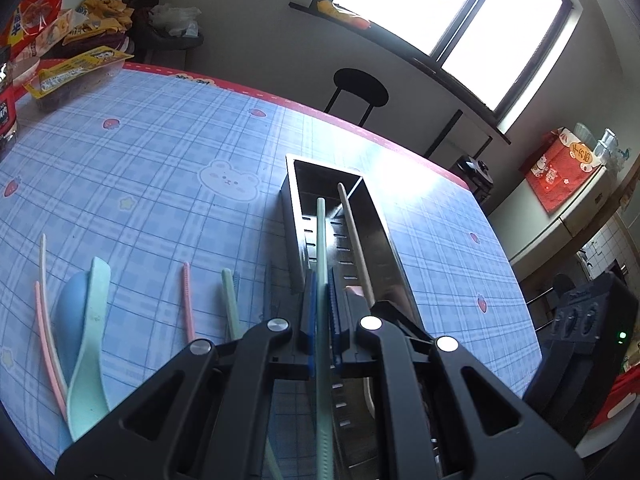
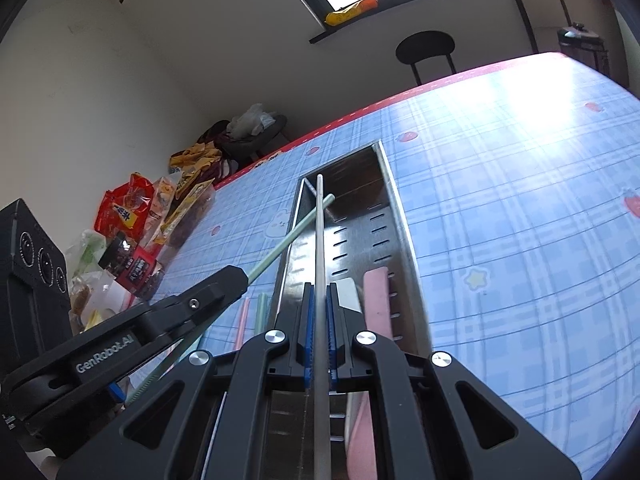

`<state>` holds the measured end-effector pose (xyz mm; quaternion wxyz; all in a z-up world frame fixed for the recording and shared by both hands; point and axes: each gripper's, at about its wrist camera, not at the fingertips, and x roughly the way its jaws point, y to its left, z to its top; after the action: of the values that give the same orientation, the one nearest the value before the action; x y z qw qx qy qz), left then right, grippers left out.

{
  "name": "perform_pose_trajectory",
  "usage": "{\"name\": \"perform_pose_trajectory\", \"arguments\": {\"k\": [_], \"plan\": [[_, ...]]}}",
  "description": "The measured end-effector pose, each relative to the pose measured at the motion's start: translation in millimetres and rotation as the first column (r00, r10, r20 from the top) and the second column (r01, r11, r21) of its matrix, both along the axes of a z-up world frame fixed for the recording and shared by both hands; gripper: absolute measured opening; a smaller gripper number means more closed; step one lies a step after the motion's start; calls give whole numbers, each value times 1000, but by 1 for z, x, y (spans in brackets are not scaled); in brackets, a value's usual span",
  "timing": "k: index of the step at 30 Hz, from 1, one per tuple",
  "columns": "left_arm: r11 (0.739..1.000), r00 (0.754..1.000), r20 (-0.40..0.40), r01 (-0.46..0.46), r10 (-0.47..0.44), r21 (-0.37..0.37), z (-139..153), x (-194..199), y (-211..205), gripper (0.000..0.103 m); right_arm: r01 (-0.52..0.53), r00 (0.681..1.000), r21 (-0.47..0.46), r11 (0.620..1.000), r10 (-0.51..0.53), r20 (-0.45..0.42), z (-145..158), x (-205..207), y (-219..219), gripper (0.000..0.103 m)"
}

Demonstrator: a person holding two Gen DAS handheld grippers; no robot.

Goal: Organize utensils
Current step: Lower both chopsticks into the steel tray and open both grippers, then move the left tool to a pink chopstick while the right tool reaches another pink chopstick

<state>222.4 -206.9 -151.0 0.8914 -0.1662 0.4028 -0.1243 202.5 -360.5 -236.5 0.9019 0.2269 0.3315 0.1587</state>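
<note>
On a tabletop (image 1: 160,152) covered in blue plaid cloth, a long steel utensil tray (image 1: 384,232) with slotted walls lies open, running toward twelve o'clock in both wrist views. The left tool (image 1: 322,312) is closed on a green chopstick (image 1: 321,248), which sits between its blue pads with its tip reaching over the tray. The right tool (image 2: 319,320) is likewise clamped on a grey chopstick (image 2: 319,240), its tip over the tray's far end at twelve o'clock, crossing the green one. A pink utensil (image 2: 378,300) lies inside the tray at one o'clock of the right tool. On the cloth at nine o'clock of the left tool rest a teal spoon (image 1: 90,344), a blue spoon (image 1: 72,312), pink chopsticks (image 1: 188,300) and another green chopstick (image 1: 230,304). Snack packets (image 1: 60,52) pile at the far corner.
</note>
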Motion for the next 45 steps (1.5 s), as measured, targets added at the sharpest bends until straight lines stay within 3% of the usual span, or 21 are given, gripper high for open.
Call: {"name": "perform_pose_trajectory", "arguments": {"k": [5,9,10,12,13,17,18,22,23,27,37,45], "plan": [[1000,1000,-16,0,0,4,-2,6,-10,10,53,995,-41,998,-49,90,24,-14,-11,13],[999,997,-56,43,-43,-6,-7,12,-23,10,116,989,-23,993,-113,97,26,-18,-30,19],[998,996,-71,61,-62,-21,-9,14,-25,14,127,988,-14,992,-125,94,26,-19,-35,19],[997,994,-82,68,-71,-42,-9,16,-25,34,154,984,3,988,-154,92,25,-20,-45,25],[997,995,-75,64,-68,-51,-6,16,-23,37,165,982,4,986,-164,95,26,-21,-48,27],[996,999,-8,50,-51,-80,18,10,3,63,200,972,24,979,-202,117,28,-27,-60,43],[996,999,11,50,-49,-75,25,7,9,78,204,971,25,979,-205,119,29,-27,-60,50],[1000,992,125,18,-18,5,56,-15,47,97,210,966,30,977,-212,147,29,-30,-61,75],[1000,990,141,8,-12,28,60,-19,55,97,212,965,32,977,-215,151,28,-30,-60,87],[992,983,180,-58,37,114,71,-41,99,97,198,967,13,980,-197,164,29,-30,-49,95],[974,986,126,-136,114,182,45,-82,194,97,127,971,-94,987,-105,215,42,-55,4,95],[965,999,52,-24,11,260,11,-103,196,97,10,986,-190,982,22,163,35,-83,55,95]]}}
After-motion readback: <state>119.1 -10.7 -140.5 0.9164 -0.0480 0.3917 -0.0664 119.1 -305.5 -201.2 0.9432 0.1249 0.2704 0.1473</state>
